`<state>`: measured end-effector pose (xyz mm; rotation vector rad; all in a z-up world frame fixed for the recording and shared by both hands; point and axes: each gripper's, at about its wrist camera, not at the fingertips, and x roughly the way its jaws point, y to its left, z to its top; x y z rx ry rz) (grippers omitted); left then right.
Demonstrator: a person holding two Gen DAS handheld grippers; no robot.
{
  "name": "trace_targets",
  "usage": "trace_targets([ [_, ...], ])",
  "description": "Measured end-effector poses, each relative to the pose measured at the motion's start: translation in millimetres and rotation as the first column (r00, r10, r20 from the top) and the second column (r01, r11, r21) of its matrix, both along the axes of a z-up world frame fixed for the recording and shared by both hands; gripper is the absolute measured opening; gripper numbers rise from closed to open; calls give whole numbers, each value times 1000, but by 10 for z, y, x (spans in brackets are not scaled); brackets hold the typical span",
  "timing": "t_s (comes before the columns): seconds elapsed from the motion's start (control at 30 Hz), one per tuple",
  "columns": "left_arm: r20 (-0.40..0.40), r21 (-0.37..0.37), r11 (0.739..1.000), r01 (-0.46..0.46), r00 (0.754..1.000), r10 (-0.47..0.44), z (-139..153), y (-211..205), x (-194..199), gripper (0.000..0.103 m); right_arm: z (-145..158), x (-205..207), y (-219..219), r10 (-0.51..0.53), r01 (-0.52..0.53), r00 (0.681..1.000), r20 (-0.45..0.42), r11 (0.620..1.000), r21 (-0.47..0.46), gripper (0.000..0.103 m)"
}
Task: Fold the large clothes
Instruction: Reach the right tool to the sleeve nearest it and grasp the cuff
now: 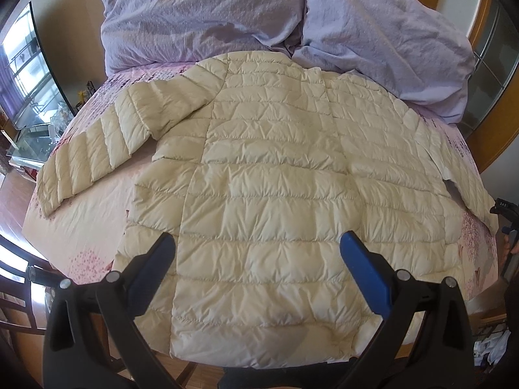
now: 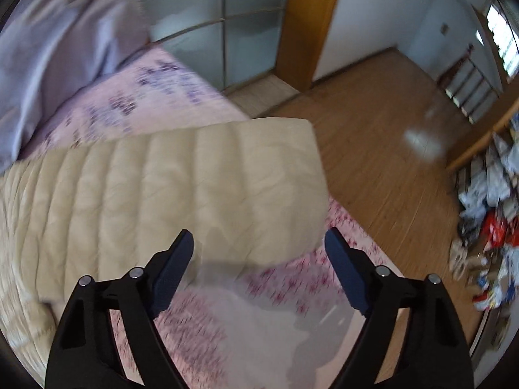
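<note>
Two grippers, both with jaws spread and nothing between the pads. Left gripper (image 1: 258, 248) hangs above the jacket (image 1: 259, 168), pointing steeply down at its lower back panel. Its blue pads (image 1: 365, 272) flank the hem area without touching the fabric. Jacket is cream, quilted, lying back up and flat on the bed (image 1: 81, 220), hem toward the gripper, collar at the far end against the quilt (image 1: 207, 13). Quilt is lilac, bunched in two lumps beyond the collar. One sleeve (image 1: 94, 149) stretches out ahead and to the left of the left gripper, lying flat on the pink floral sheet. Other sleeve (image 1: 460, 168) runs off to the right, toward the bed edge. A bit of the right tool and a hand show at the far right edge of the left wrist view.

Right gripper (image 2: 259, 243) is over that right sleeve (image 2: 181, 188), picture blurred. Cuff end sits just ahead of and between the fingers, its corner reaching past the bed edge over the floor (image 2: 373, 129). Pads (image 2: 172, 269) are clear of the sleeve, with bare sheet (image 2: 233, 317) below the jaws. Sleeve body runs off to the left of this gripper. Clutter pile (image 2: 493, 214) sits on the floor far right, and a glass-panelled door (image 2: 246, 22) stands ahead beyond the bed.
</note>
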<state>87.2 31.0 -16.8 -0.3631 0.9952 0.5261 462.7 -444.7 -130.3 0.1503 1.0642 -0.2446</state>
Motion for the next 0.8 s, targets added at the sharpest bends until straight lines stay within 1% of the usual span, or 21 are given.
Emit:
trace_targets([
  [0.07, -4, -2, 1000, -9, 1000, 9, -6, 18, 7, 101, -59, 93, -130, -35, 35, 999, -6, 998, 55, 83],
  [0.2, -16, -7, 1000, -24, 1000, 24, -25, 64, 10, 101, -127, 139, -255, -65, 66, 998, -13, 991, 119, 82],
  [0.27, -21, -10, 999, -31, 999, 31, -33, 86, 4, 101, -224, 165, -315, -79, 84, 996, -40, 984, 155, 75],
  [0.37, -22, -11, 999, -37, 999, 37, -31, 108, -3, 101, -292, 138, -375, -108, 120, 992, -67, 972, 202, 69],
  [0.43, -24, -13, 999, -38, 999, 37, -33, 118, 1, 101, -290, 121, -364, -115, 123, 992, -54, 974, 188, 65],
  [0.5, -24, -15, 999, -37, 999, 36, -35, 124, 1, 101, -286, 118, -335, -107, 114, 993, -51, 982, 150, 56],
  [0.53, -25, -16, 999, -36, 999, 35, -37, 130, 1, 101, -281, 112, -326, -107, 112, 993, -47, 985, 133, 48],
  [0.57, -24, -17, 999, -36, 999, 35, -38, 136, -2, 101, -278, 104, -329, -106, 110, 993, -44, 985, 131, 39],
  [0.6, -23, -19, 999, -36, 999, 35, -38, 144, -5, 101, -272, 102, -324, -104, 108, 994, -37, 985, 137, 34],
  [0.63, -21, -21, 999, -35, 999, 35, -36, 156, -10, 101, -265, 101, -319, -102, 106, 994, -35, 984, 143, 25],
  [0.67, -20, -22, 999, -35, 999, 34, -35, 167, -13, 101, -254, 99, -312, -99, 103, 994, -35, 984, 147, 20],
  [0.73, -17, -22, 999, -33, 999, 32, -30, 193, -24, 101, -227, 94, -288, -97, 101, 995, -33, 985, 141, 15],
  [0.8, -13, -24, 999, -32, 999, 32, -25, 223, -40, 101, -170, 92, -233, -99, 101, 995, -24, 987, 123, 13],
])
